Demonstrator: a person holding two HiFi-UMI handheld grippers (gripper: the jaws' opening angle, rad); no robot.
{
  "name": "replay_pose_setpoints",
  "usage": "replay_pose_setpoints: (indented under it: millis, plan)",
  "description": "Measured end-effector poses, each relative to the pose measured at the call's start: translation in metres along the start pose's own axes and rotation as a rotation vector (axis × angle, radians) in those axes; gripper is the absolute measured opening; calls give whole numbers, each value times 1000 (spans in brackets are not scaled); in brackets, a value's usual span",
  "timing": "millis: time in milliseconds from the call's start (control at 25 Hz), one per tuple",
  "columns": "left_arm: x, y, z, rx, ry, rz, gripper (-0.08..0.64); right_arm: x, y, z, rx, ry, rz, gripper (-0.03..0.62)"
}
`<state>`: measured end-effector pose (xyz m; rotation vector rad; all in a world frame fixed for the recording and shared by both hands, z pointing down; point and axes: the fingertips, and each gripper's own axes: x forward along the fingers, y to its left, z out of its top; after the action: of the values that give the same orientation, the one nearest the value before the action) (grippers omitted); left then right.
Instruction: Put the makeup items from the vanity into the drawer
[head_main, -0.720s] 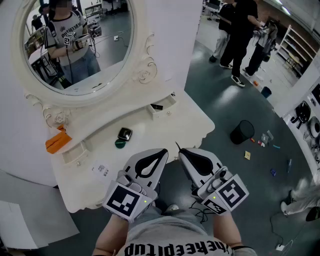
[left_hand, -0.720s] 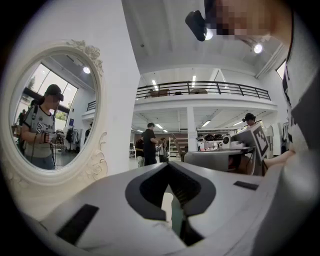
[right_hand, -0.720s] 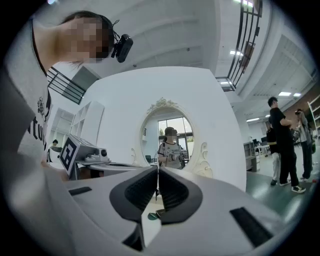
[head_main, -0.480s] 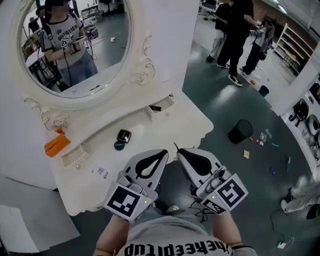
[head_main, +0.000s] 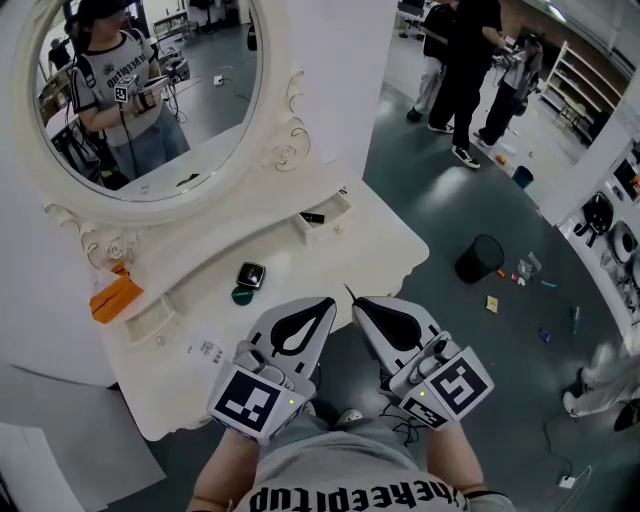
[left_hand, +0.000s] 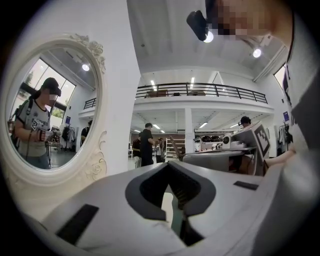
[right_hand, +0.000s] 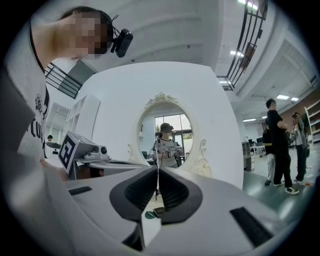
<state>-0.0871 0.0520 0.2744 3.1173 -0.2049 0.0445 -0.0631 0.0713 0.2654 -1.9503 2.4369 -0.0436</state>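
The white vanity stands under an oval mirror. On its top lie a black square compact, a green round item and a small printed card. A small drawer at the back right stands open with a dark item in it. My left gripper and right gripper hover side by side near the vanity's front edge, both shut and empty. The right gripper view looks over the shut jaws toward the compact and the green item. In the left gripper view the left gripper points at the mirror frame.
An orange object sits at the vanity's left end, above a second small drawer. A black bin and scattered small items lie on the floor to the right. Two people stand further back.
The head view has drifted slightly, so the vanity sits a little lower in the picture. Both grippers keep the same shut pose.
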Motion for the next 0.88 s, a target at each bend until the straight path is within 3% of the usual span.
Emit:
replay_pose_setpoints:
  millis: [120, 240, 320, 440, 640, 880]
  plan:
    - [-5, 6, -5, -41, 44, -8, 21, 11, 5, -3, 0, 12, -11, 29]
    - [-10, 17, -6, 2, 9, -26, 21, 20, 7, -5, 45, -12, -32, 29]
    - [-14, 23, -10, -8, 24, -37, 21, 24, 6, -5, 52, -24, -60, 29]
    - [-18, 30, -12, -32, 45, -54, 21, 28, 7, -4, 29, -25, -95, 28]
    - [-13, 38, -10, -4, -4, -70, 21, 30, 7, -2, -4, -7, -116, 28]
    - [0, 37, -13, -33, 29, -67, 21, 33, -7, 0, -12, -12, -107, 28]
